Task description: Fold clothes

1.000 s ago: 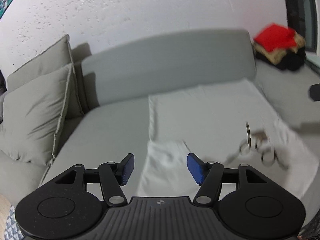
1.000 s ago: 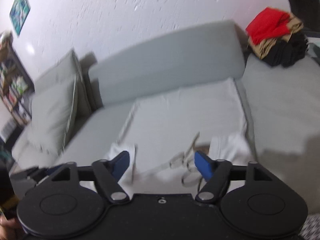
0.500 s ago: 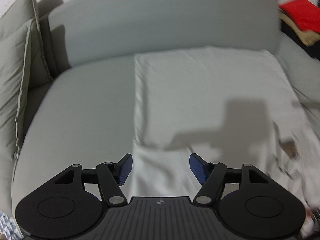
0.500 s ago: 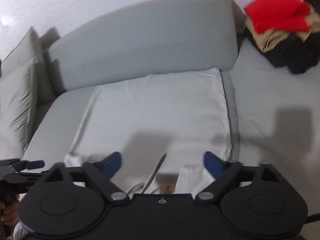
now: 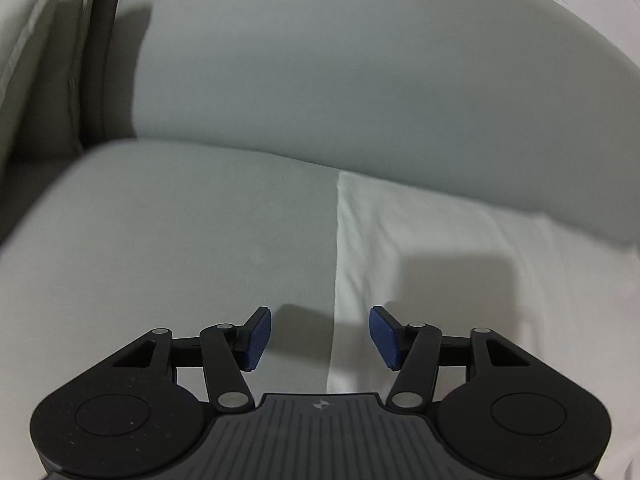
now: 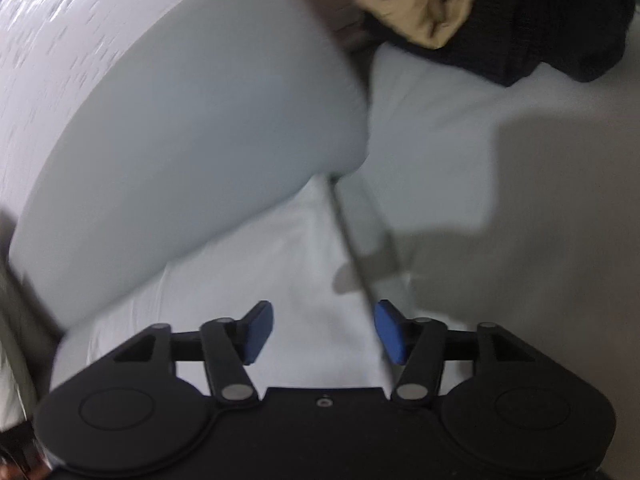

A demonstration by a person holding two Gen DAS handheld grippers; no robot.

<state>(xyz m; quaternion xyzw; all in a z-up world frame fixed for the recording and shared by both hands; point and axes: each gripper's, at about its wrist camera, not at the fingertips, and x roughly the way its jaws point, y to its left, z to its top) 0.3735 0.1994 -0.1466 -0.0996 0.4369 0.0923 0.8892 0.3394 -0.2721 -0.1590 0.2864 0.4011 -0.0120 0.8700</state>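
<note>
A white garment (image 5: 460,280) lies flat on the grey sofa seat (image 5: 180,240), up against the backrest (image 5: 320,80). In the left wrist view its straight left edge runs between the blue pads of my left gripper (image 5: 320,336), whose jaws are closing, low over the cloth and not pressing on it. In the right wrist view the same garment (image 6: 280,280) fills the lower middle. Its right edge, with a dark trim line (image 6: 352,248), passes just inside the right pad of my right gripper (image 6: 324,330). Those jaws are also closing and grip nothing.
A pile of red, tan and black clothes (image 6: 480,12) sits on the seat beyond the end of the backrest (image 6: 200,140). A grey cushion (image 5: 32,40) leans at the far left. Bare seat lies left of the garment and right of it.
Both grippers have swept forward and down, from the garment's near end to its far corners by the backrest. Both pairs of jaws have narrowed. The cords seen at the near end are out of view.
</note>
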